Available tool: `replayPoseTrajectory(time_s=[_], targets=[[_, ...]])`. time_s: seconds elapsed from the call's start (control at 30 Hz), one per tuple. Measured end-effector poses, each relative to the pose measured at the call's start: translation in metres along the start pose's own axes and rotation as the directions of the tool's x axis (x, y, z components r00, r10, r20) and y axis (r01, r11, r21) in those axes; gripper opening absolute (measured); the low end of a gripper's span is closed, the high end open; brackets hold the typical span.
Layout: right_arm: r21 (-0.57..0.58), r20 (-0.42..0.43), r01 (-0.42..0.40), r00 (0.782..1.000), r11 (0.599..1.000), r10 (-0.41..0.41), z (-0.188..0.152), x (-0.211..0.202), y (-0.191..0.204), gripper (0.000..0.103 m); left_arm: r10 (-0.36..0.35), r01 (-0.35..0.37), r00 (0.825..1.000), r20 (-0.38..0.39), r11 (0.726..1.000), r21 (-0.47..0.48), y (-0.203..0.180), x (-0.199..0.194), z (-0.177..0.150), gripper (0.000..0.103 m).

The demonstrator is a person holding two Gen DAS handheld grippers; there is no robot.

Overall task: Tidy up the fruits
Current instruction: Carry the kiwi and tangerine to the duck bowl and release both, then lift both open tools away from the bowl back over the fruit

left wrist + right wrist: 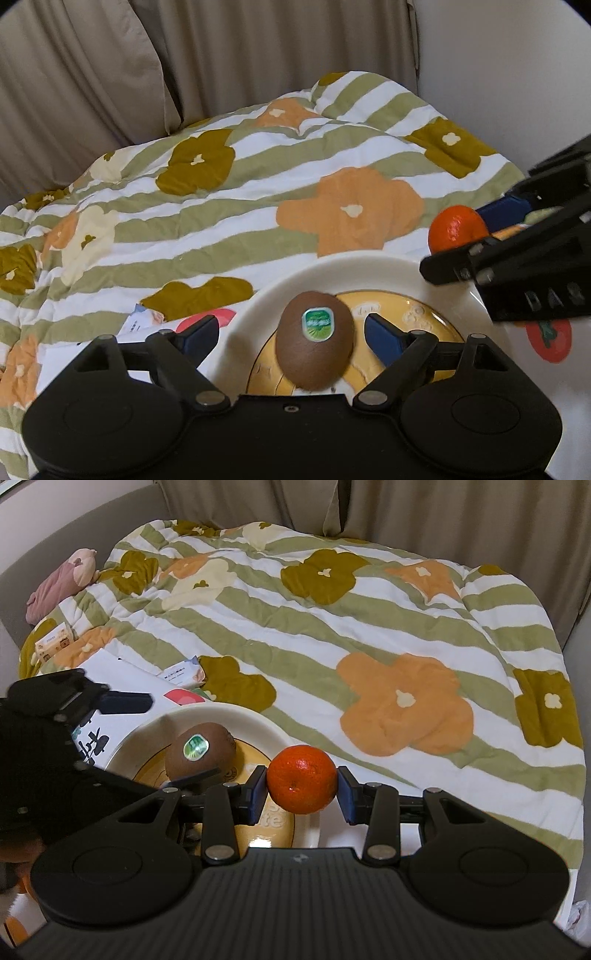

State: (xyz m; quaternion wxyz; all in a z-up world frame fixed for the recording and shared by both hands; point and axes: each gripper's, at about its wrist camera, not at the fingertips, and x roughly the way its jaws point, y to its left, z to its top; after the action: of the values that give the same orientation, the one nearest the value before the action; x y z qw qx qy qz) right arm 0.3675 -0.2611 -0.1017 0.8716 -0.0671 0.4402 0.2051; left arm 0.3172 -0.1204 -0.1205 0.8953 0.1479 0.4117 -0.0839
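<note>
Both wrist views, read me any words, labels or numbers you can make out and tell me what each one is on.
"ate": raised letters on the plate, the rest hidden by the tangerine.
Kiwi sticker: print too blurred to read.
Tissue packs on the quilt: too small.

Kiwi (314, 350) sits in the plate (388, 269) on the bed quilt (258, 192) — left gripper (291, 334) straddling it; mandarin (301, 779) between the right gripper (301, 794) jaws, at the plate's right edge.
</note>
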Motion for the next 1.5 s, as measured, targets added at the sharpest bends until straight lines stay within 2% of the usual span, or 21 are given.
replayPoseTrajectory(time_s=[0.23,0.37,0.5,0.63,0.73,0.8,0.87,0.93,0.97,1.5], targets=[[-0.057,0.001,-0.036,0.999,0.998,0.036,-0.003,0.003,0.005,0.055,0.021,-0.021,1.0,0.0,0.999,-0.038,0.008,-0.028,-0.017,0.092],[-0.154,0.01,-0.04,0.999,0.987,0.041,-0.006,0.009,0.018,0.055,0.03,-0.03,1.0,-0.002,0.997,-0.073,0.011,-0.04,-0.027,0.094],[-0.239,0.019,-0.034,0.999,0.97,0.04,-0.011,0.02,0.033,0.055,0.041,-0.042,0.999,-0.006,0.995,-0.089,0.013,-0.047,-0.032,0.094],[-0.275,0.016,-0.061,0.998,0.96,0.068,-0.013,0.029,0.041,0.055,0.044,-0.044,0.999,-0.004,0.993,-0.107,0.017,-0.051,-0.035,0.094],[-0.294,0.007,-0.051,0.998,0.955,0.056,-0.014,0.036,0.046,0.055,0.049,-0.049,0.999,-0.005,0.992,-0.115,0.018,-0.051,-0.037,0.094],[-0.28,-0.001,-0.056,0.998,0.958,0.058,-0.014,0.038,0.046,0.06,0.047,-0.048,0.999,-0.005,0.991,-0.123,0.019,-0.051,-0.038,0.094],[-0.268,0.015,-0.055,0.998,0.962,0.061,-0.014,0.036,0.045,0.084,0.044,-0.044,0.999,-0.002,0.991,-0.128,0.019,-0.052,-0.039,0.094],[-0.262,0.05,-0.02,0.998,0.965,0.034,-0.014,0.031,0.045,0.1,0.047,-0.046,0.999,0.003,0.99,-0.13,0.019,-0.054,-0.04,0.094],[-0.262,0.062,-0.006,0.998,0.965,0.024,-0.015,0.028,0.045,0.103,0.048,-0.047,0.999,0.003,0.99,-0.13,0.019,-0.056,-0.041,0.094],[-0.195,0.096,0.018,0.995,0.981,0.001,-0.021,-0.02,0.047,0.103,0.054,-0.043,0.996,0.068,0.988,-0.145,0.016,-0.095,-0.038,0.094]])
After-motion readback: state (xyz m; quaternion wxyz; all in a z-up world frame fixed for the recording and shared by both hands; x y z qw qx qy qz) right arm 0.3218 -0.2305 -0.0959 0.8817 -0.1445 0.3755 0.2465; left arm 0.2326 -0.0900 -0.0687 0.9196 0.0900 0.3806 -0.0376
